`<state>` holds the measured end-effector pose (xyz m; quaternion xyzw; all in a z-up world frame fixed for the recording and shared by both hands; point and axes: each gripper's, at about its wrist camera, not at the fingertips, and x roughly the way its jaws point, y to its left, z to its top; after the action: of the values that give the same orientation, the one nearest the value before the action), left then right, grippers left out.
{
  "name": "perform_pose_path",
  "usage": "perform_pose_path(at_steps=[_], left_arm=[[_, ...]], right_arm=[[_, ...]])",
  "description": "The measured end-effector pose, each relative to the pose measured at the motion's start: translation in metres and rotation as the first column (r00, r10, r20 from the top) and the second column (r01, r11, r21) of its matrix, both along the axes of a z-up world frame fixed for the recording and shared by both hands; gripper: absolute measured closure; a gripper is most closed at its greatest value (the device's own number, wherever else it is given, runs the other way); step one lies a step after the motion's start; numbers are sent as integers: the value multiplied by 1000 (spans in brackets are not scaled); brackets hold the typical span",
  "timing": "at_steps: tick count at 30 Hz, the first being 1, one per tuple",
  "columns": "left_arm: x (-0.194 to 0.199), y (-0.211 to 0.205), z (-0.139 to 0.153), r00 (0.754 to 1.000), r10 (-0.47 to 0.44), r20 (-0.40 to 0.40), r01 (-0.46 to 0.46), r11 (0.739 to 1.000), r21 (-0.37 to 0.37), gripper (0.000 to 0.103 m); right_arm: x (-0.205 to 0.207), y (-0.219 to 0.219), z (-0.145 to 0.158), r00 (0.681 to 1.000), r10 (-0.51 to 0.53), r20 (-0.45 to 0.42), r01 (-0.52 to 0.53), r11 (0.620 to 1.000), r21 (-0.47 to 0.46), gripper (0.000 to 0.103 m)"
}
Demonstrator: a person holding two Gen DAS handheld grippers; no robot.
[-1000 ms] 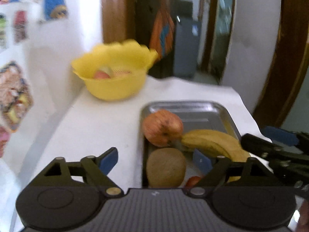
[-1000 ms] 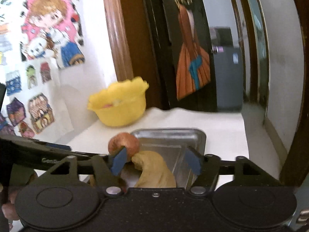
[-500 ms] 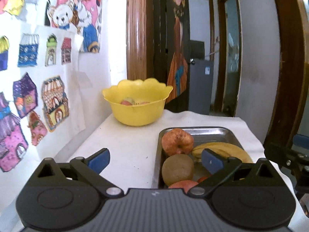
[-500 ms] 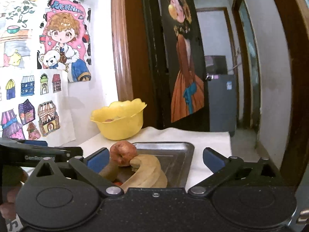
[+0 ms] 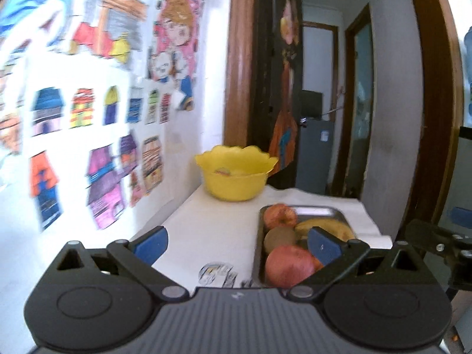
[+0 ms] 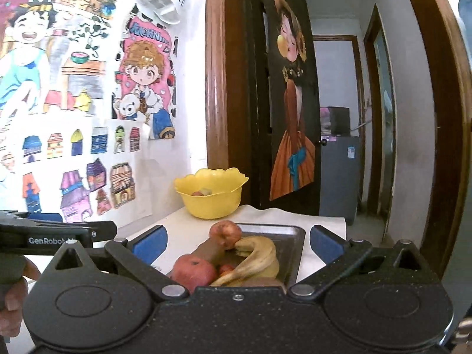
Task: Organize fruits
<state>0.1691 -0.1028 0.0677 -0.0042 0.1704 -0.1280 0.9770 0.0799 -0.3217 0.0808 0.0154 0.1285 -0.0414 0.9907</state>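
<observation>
A steel tray [image 5: 321, 211] [image 6: 290, 237] on the white table holds an apple [image 5: 279, 214] [image 6: 225, 233] at its far end, a kiwi [image 5: 279, 238], a banana [image 5: 326, 227] [image 6: 259, 258] and a red apple [image 5: 289, 265] [image 6: 193, 273] at the near end. Behind it stands a yellow bowl [image 5: 236, 178] [image 6: 211, 196] with a few fruits inside. My left gripper [image 5: 236, 243] is open above the table left of the tray. My right gripper [image 6: 237, 240] is open above the tray's near end, holding nothing.
A wall with coloured drawings [image 6: 88, 124] runs along the left of the table [image 5: 212, 227]. A dark door with a picture [image 6: 290, 112] stands behind the bowl. A hand [image 6: 11, 298] holds the left gripper's body. The table's right edge drops off beside the tray.
Both grippers have pulled back and up from the tray, so the fruit looks smaller. The right gripper's jaws have spread from narrow around the banana to wide open.
</observation>
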Motion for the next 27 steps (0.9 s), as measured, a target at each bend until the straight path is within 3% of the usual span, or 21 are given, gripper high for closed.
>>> perform_pose_path(at_steps=[6, 12, 27], left_arm=[[-38, 26, -10, 999, 36, -28, -37, 998, -42, 0], [-63, 38, -32, 995, 84, -60, -87, 995, -46, 0], [-100, 57, -52, 990, 130, -58, -134, 989, -68, 0]], right_arm=[[-46, 29, -9, 999, -44, -3, 44, 998, -38, 1], [-77, 44, -27, 996, -88, -26, 87, 996, -10, 1], [-112, 55, -59, 993, -115, 9, 115, 993, 37, 1]])
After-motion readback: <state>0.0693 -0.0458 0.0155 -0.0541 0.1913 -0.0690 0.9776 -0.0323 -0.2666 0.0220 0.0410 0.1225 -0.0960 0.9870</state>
